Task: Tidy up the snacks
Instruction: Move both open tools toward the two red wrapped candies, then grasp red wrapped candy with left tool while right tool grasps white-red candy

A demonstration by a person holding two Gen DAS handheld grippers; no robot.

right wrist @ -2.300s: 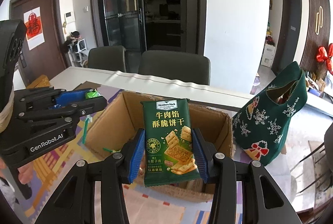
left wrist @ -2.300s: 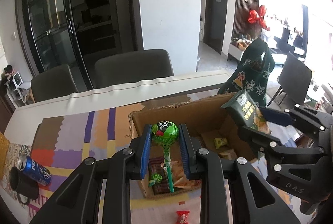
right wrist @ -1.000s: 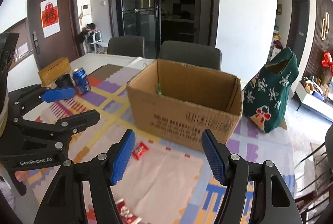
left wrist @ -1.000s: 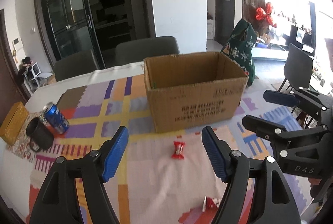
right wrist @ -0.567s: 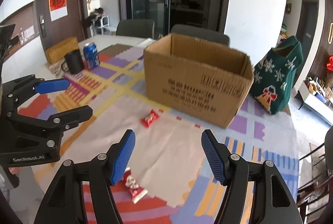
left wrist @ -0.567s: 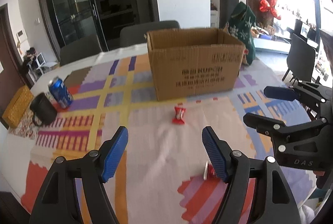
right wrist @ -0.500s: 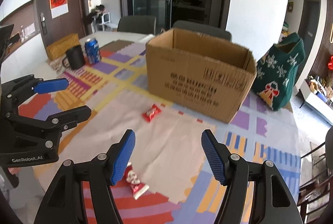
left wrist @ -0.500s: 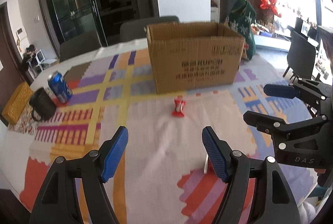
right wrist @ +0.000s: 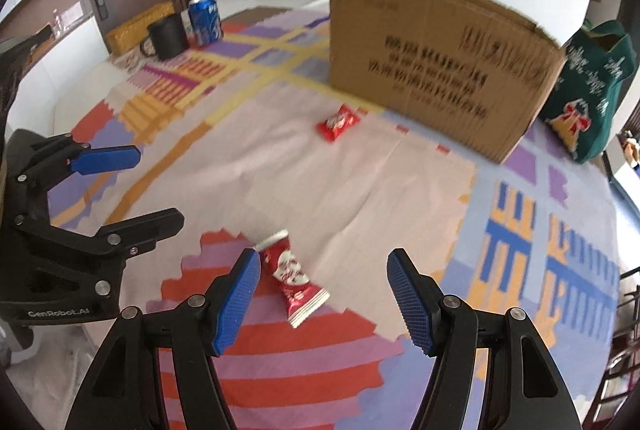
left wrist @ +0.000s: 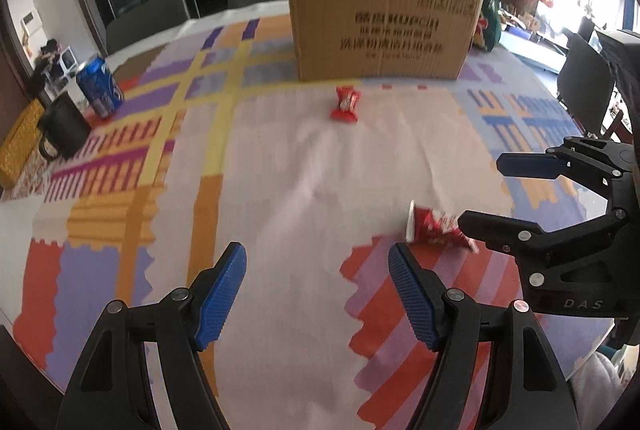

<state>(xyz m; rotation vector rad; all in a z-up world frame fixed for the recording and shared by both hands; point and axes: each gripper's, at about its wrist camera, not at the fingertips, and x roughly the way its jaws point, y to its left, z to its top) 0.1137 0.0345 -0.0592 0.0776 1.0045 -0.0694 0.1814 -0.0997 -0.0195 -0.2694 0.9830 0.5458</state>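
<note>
Two red foil-wrapped snack packets are seen on the patchwork-clothed surface (right wrist: 360,182) — one small packet (right wrist: 337,122) near the brown cardboard box (right wrist: 436,70), a longer red-and-white packet (right wrist: 292,276) just beside the right gripper (right wrist: 324,300). The fingers of both it and the left gripper (left wrist: 318,296) are held apart — nothing between them.

The words on the cardboard box (right wrist: 436,66) are too blurry to read. The right claw (left wrist: 480,194) hides one end of the red snack (left wrist: 434,228).
</note>
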